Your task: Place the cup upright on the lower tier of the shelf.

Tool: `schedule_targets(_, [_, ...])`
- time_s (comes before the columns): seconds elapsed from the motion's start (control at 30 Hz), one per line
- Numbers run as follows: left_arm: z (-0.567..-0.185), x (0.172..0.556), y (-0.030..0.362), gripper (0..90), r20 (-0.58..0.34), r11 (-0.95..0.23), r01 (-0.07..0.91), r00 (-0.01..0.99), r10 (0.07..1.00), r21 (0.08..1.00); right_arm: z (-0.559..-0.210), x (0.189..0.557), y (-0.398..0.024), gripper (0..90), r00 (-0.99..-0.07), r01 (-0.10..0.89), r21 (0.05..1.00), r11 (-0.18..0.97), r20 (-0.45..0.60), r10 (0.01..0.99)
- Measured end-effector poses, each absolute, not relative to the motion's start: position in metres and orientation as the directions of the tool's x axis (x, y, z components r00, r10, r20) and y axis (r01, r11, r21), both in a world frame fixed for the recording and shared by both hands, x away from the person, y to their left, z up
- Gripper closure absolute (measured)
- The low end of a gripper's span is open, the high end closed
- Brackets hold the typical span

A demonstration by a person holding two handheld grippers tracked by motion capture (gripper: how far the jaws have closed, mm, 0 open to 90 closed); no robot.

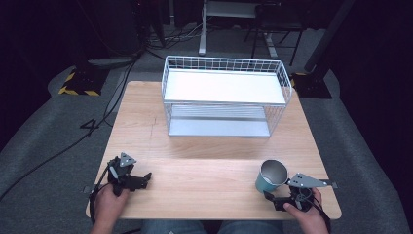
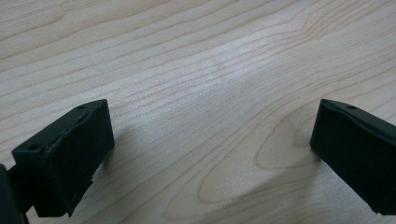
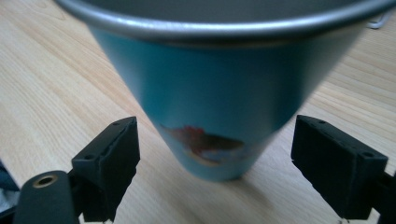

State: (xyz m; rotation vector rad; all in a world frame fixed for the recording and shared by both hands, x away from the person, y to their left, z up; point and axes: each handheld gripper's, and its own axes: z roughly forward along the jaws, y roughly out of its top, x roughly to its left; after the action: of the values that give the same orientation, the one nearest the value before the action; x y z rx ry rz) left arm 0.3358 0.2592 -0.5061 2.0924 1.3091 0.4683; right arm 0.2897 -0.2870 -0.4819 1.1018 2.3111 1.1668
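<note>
Right tool [image 3: 217, 154] wide open, jaws either side of the cup's [image 3: 219, 93] narrow foot, near the desk's [image 1: 204, 180] front right corner. An off-centre squeeze could topple it. Left tool [image 2: 210, 149] open, idling front left.

No readable text anywhere; the cup [image 3: 224, 88] bears only a blurred picture.
</note>
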Motion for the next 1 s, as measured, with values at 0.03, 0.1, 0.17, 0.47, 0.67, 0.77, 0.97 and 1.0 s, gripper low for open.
schedule_targets(0.03, [-0.5061,0.3357,0.2592,0.0,-0.026,-0.317,0.675,0.446,0.895,0.666,-0.4834,0.2925,-0.2826,15.9,-0.641,0.491,0.790,0.367,0.043,0.767])
schedule_targets(0.1, [-0.5062,0.3357,0.2591,0.0,-0.027,-0.316,0.675,0.445,0.895,0.667,-0.4847,0.2949,-0.2801,15.9,-0.641,0.490,0.791,0.365,0.044,0.766])
schedule_targets(0.17, [-0.5062,0.3357,0.2592,0.0,-0.026,-0.317,0.675,0.446,0.895,0.666,-0.4861,0.2977,-0.2780,15.9,-0.635,0.496,0.795,0.349,0.058,0.770])
schedule_targets(0.47, [-0.5061,0.3350,0.2586,0.0,-0.028,-0.312,0.677,0.441,0.897,0.666,-0.4919,0.3020,-0.2743,20.8,-0.615,0.497,0.817,0.293,0.093,0.783])
schedule_targets(0.67, [-0.5061,0.3351,0.2586,0.0,-0.027,-0.313,0.677,0.441,0.897,0.666,-0.4921,0.3012,-0.2744,21.8,-0.613,0.487,0.822,0.295,0.081,0.786])
schedule_targets(0.77, [-0.5061,0.3350,0.2586,0.0,-0.028,-0.313,0.677,0.441,0.897,0.666,-0.4921,0.3015,-0.2751,21.9,-0.613,0.484,0.823,0.297,0.076,0.787])
schedule_targets(0.97, [-0.5061,0.3351,0.2586,0.0,-0.027,-0.313,0.677,0.441,0.897,0.666,-0.4911,0.3003,-0.2753,22.0,-0.612,0.480,0.823,0.305,0.065,0.788])
schedule_targets(1.0, [-0.5061,0.3351,0.2586,0.0,-0.027,-0.313,0.677,0.441,0.897,0.666,-0.4906,0.3000,-0.2755,22.0,-0.615,0.477,0.824,0.306,0.064,0.786])
